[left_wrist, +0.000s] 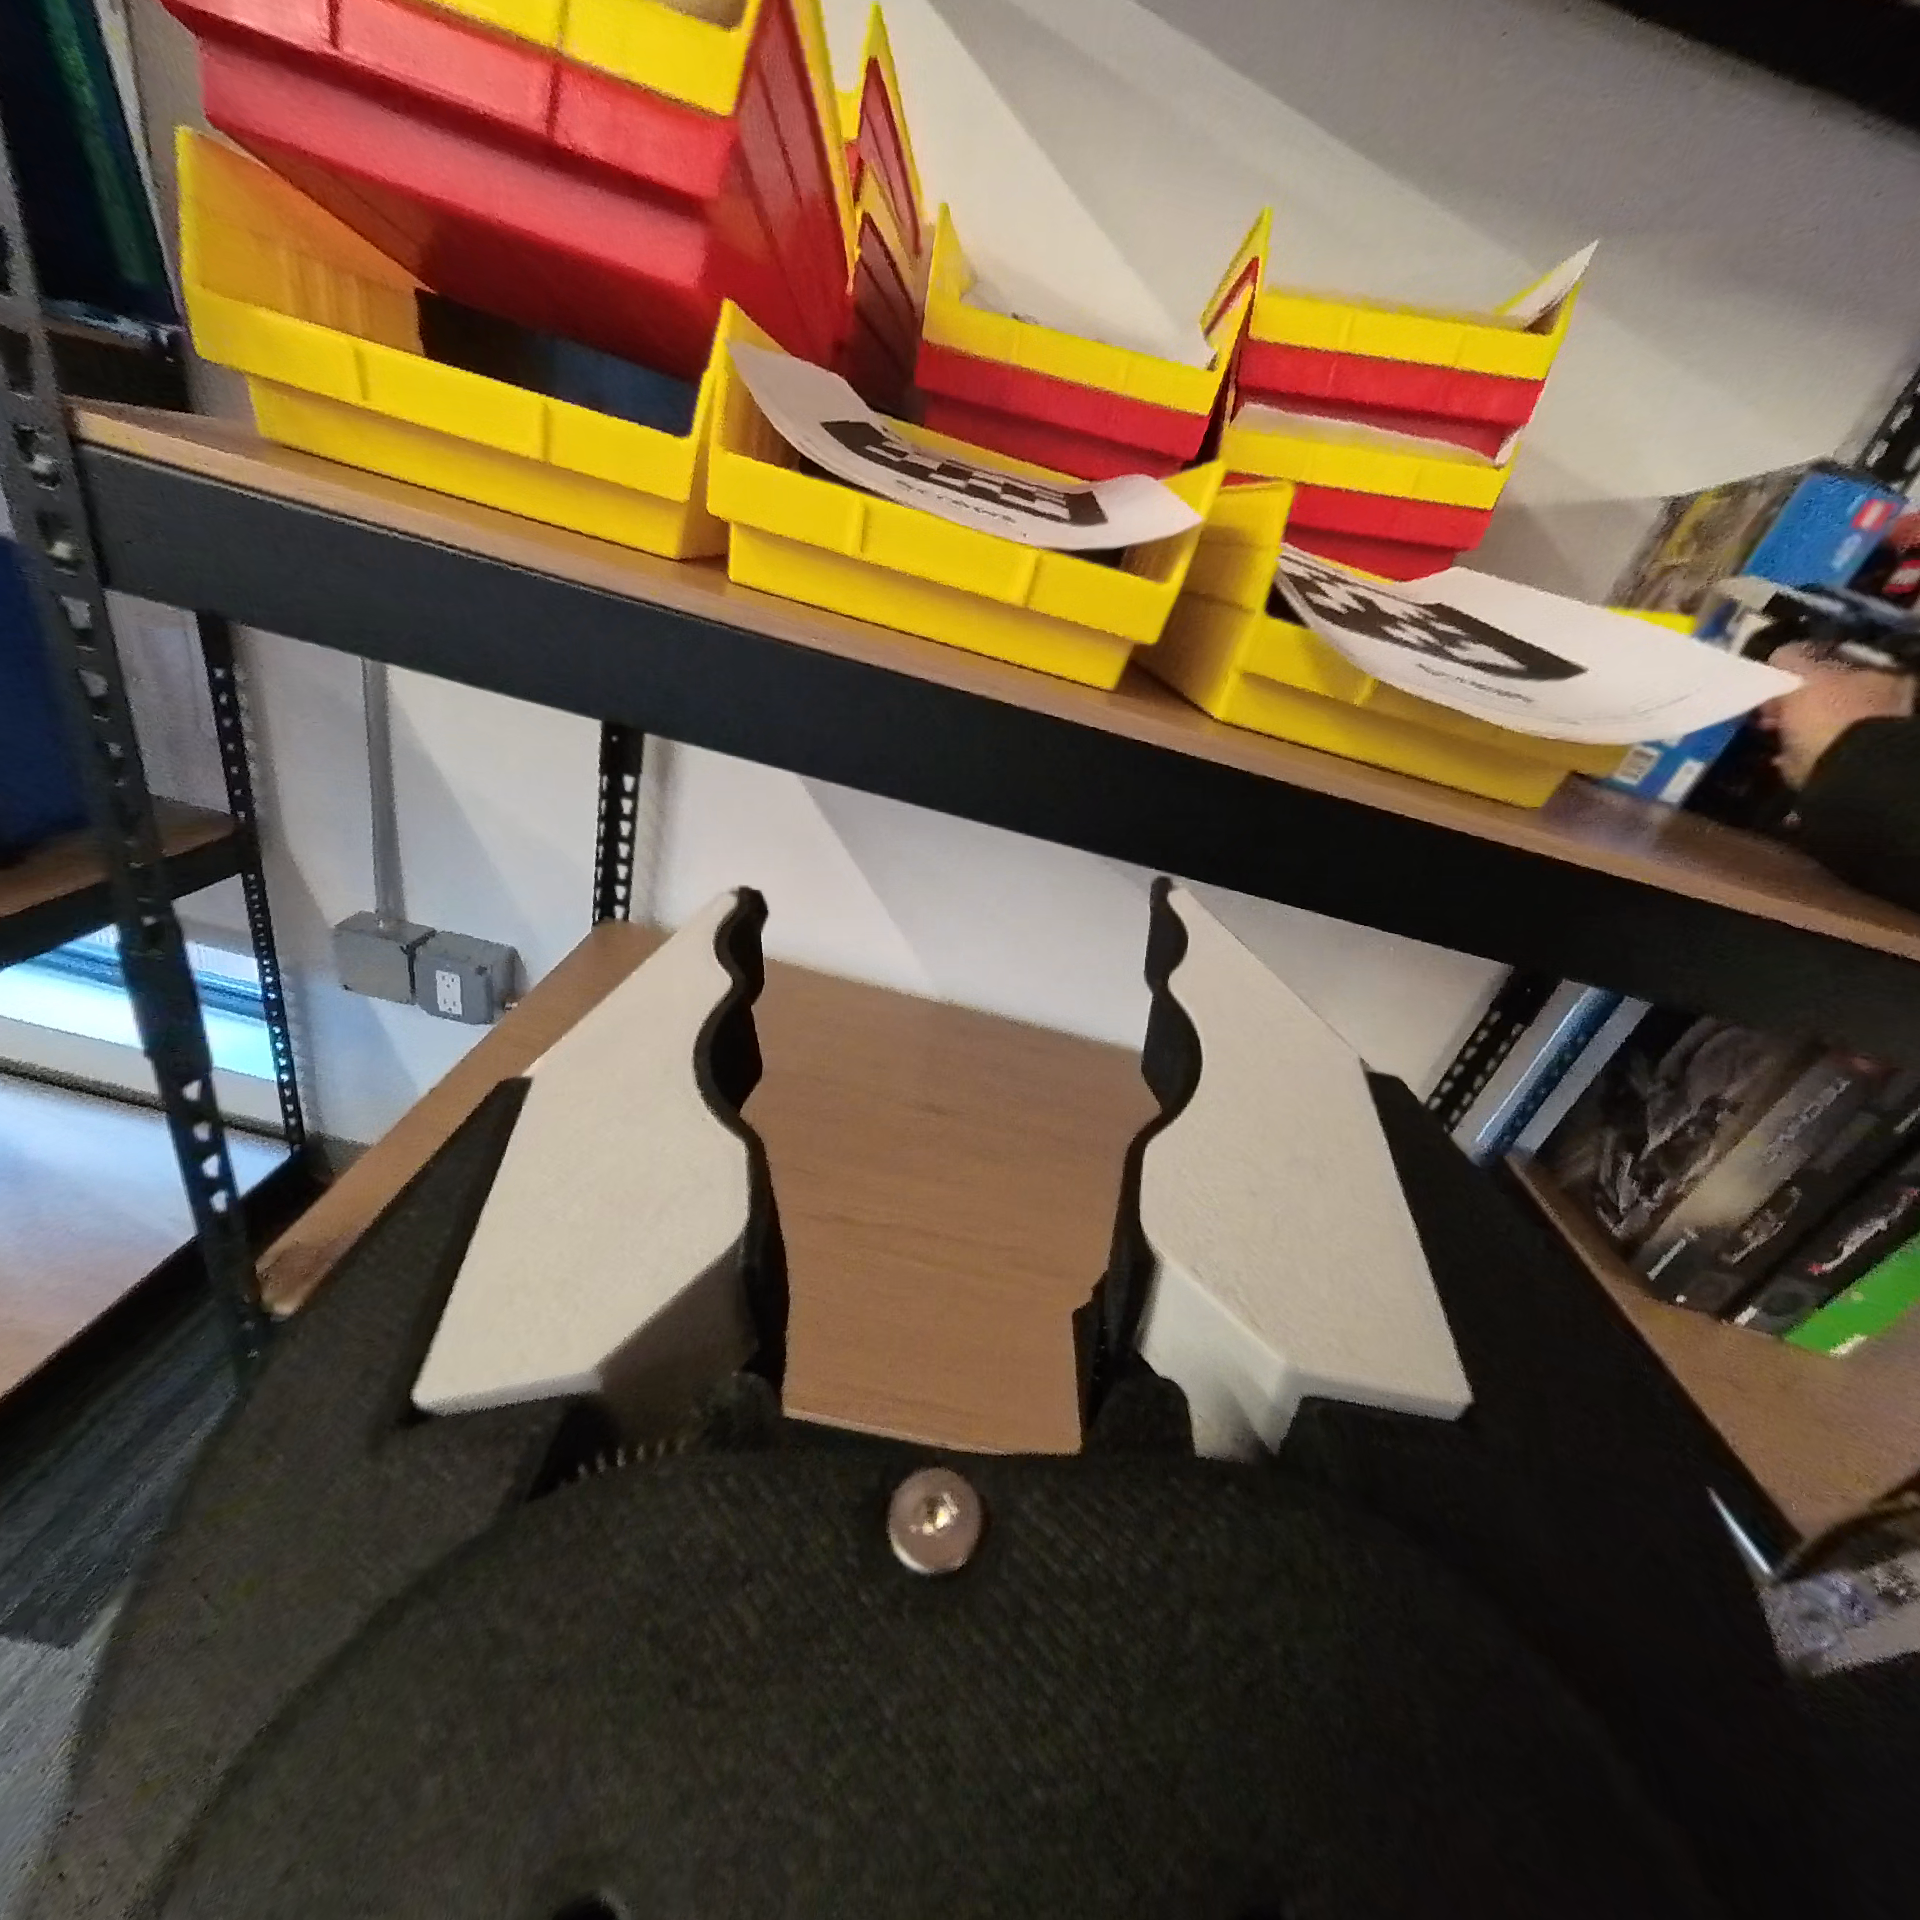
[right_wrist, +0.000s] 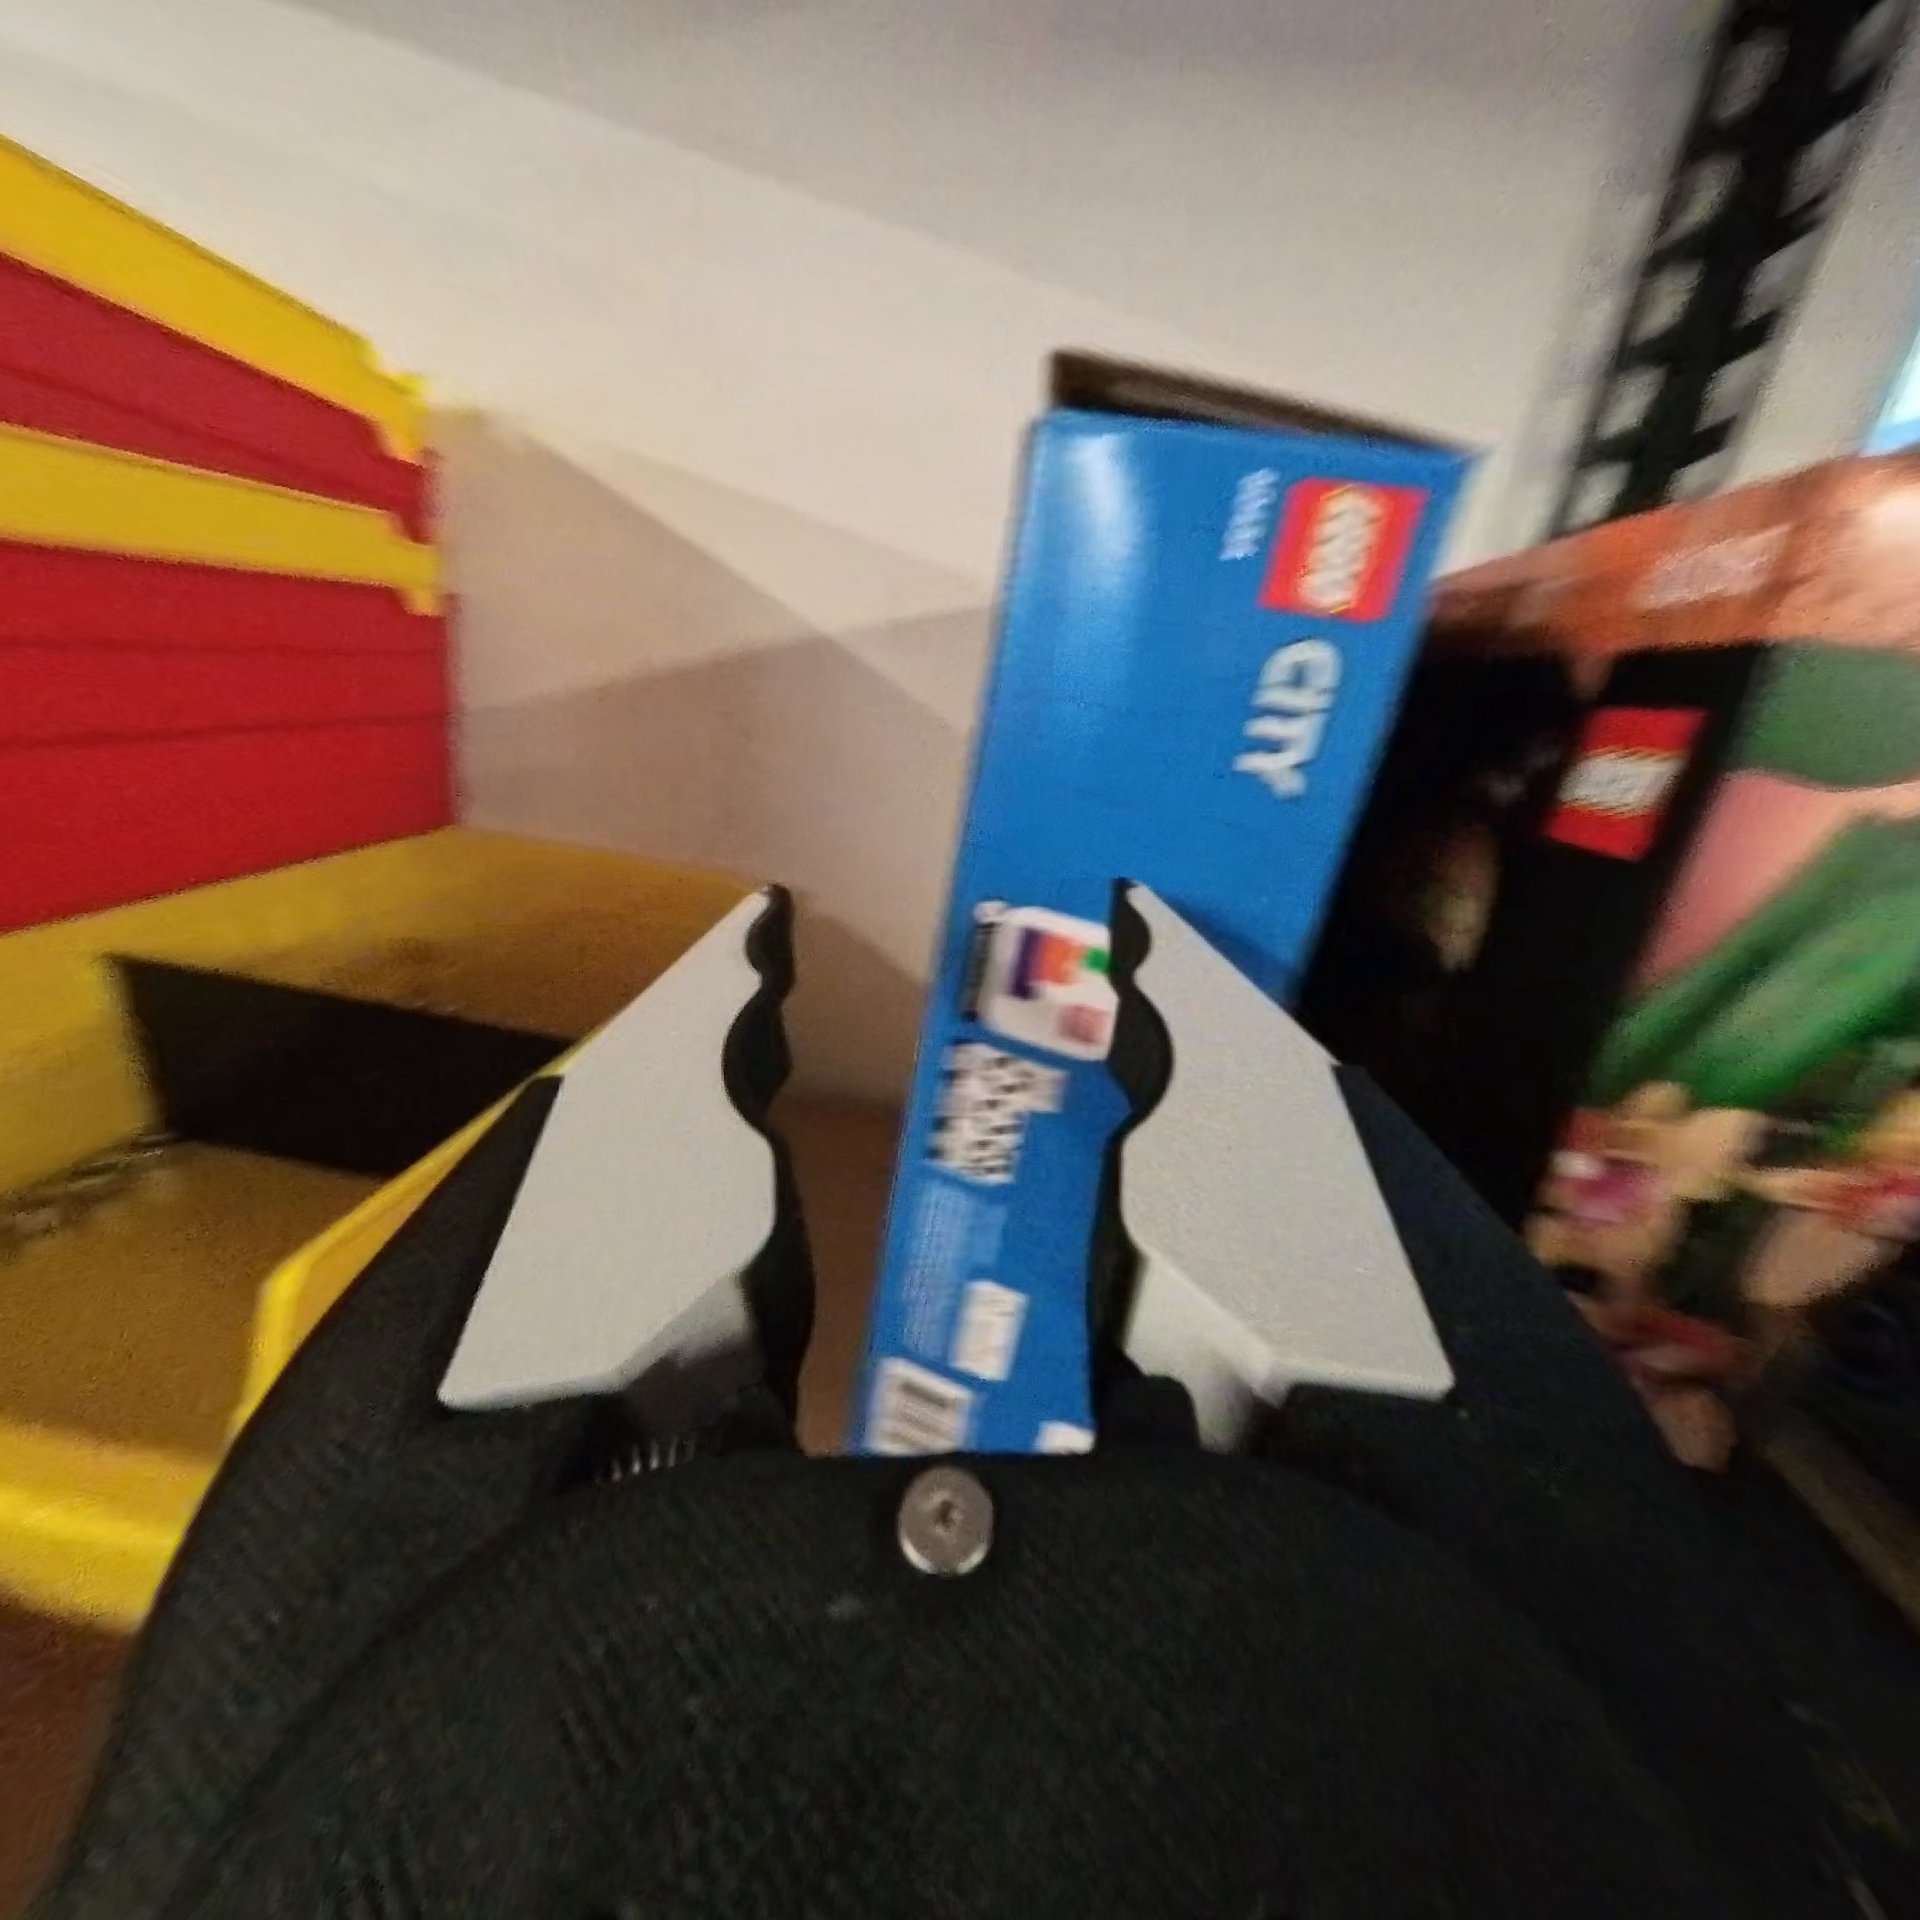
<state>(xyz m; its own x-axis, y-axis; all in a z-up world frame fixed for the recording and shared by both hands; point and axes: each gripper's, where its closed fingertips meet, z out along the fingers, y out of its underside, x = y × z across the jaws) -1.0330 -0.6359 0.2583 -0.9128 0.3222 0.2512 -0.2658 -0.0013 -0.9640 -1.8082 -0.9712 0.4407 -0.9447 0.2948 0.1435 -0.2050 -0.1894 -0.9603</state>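
Left wrist view has the left gripper (left_wrist: 951, 914) spread wide with nothing between its fingers, hovering over a bare wooden lower shelf (left_wrist: 935, 1195). Above it, the upper shelf (left_wrist: 623, 613) carries stacks of yellow and red bins (left_wrist: 914, 561), a couple with curled white sheets of paper (left_wrist: 977, 457) printed with black patterns hanging out. Off to the right on that same shelf you can see the blue box (left_wrist: 1829, 530) with a hand (left_wrist: 1792, 717) next to it, plus dark boxes (left_wrist: 1714, 1174) lined up on the shelf below. Over in the right wrist view it's pretty blurry, but the right gripper (right_wrist: 951, 914) has its fingers apart around the blue box (right_wrist: 1174, 790), which stands upright between them and sits against the right-hand finger; can't tell if the other finger touches. A dark and green box (right_wrist: 1662, 883) stands just beside it, and a yellow bin (right_wrist: 312, 1091) sits on the other side.
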